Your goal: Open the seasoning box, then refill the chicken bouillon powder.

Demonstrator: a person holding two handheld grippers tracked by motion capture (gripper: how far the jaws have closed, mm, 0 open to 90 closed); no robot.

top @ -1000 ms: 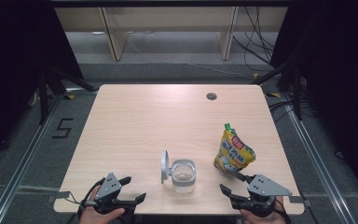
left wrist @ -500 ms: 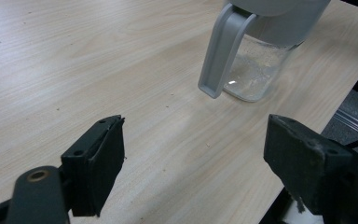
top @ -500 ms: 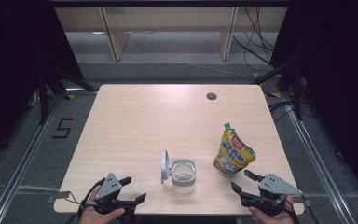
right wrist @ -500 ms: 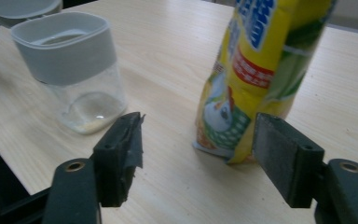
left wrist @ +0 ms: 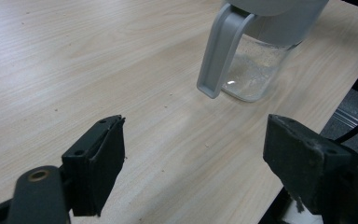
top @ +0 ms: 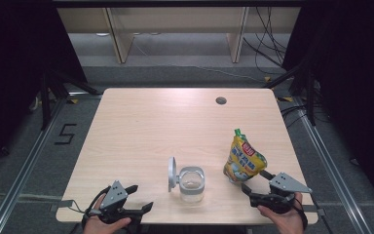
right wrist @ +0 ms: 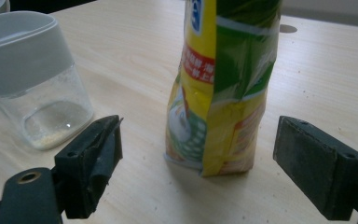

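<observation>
Approach step: right gripper [top: 257,181] just beside pouch [top: 244,159], jaws just opened wide, nothing clamped (pouch stood upright right of jar [top: 191,184]). Next: straddle pouch, close. Left gripper [top: 139,197] jaws apart, idle.

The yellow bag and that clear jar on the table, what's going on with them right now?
A person holds a two-jaw gripper in each hand at the near edge of a wooden table. The right gripper is lined up on the standing yellow snack pouch; its jaws have just been opening and stand wide, the pouch ahead of them, untouched. The left gripper waits open near the clear container, whose grey lid is flipped up. Nothing is gripped yet.
</observation>
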